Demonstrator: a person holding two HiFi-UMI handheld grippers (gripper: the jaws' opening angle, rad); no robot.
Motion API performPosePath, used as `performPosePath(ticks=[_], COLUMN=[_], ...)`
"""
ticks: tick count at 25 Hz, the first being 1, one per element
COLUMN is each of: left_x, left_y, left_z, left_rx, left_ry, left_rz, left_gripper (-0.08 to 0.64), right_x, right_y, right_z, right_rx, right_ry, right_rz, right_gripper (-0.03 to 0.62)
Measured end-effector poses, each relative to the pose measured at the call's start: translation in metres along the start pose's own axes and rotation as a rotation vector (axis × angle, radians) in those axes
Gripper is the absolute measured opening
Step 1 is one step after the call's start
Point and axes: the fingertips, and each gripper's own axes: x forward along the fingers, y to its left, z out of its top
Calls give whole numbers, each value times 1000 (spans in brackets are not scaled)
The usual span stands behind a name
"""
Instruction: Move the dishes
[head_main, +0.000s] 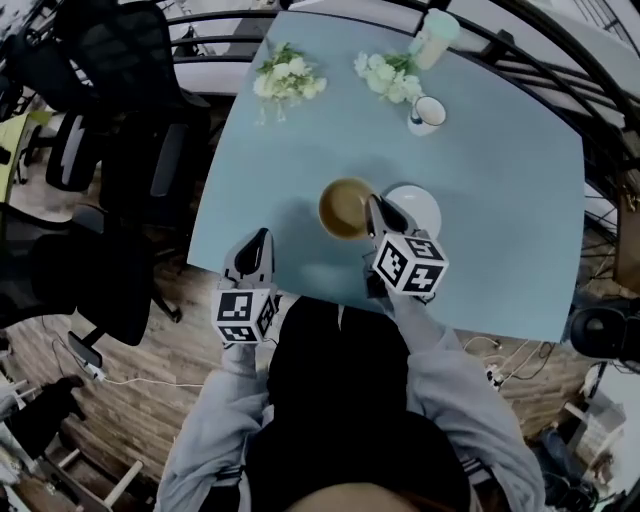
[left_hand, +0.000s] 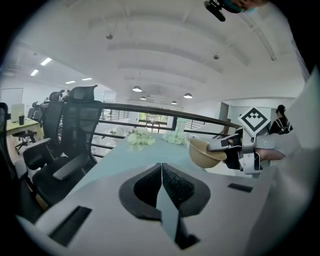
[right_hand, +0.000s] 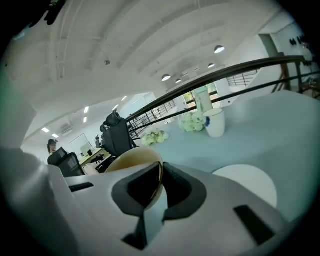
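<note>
A tan bowl (head_main: 345, 207) hangs above the light blue table (head_main: 500, 150), its rim pinched by my right gripper (head_main: 374, 212), which is shut on it. From the right gripper view the bowl's rim (right_hand: 135, 161) sits between the pads. The left gripper view shows the bowl (left_hand: 204, 152) held clear of the tabletop. A white plate (head_main: 420, 210) lies flat just right of the bowl, partly under the right gripper. My left gripper (head_main: 260, 243) hovers over the table's near-left edge, shut with nothing in it.
A white mug with blue print (head_main: 427, 114) stands at the back right near a pale green bottle (head_main: 436, 36). Two white flower bunches (head_main: 288, 78) (head_main: 388, 76) lie at the far side. Black office chairs (head_main: 120, 160) crowd the left; a railing runs behind the table.
</note>
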Motion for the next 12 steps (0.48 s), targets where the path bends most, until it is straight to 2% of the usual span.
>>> performPosePath(ticks=[6,12], left_x=[38,69], left_y=[-79,-142], left_z=[9,16], left_rx=[35,80], left_ry=[13,5], left_rz=[-150,-223], left_gripper=[17,17], right_x=[-56,-100], right_y=[-77,-147], right_z=[18,26], right_rx=[68,110], right_ry=[-61,-96], right_rz=[-122,-206], right_gripper=[28,28])
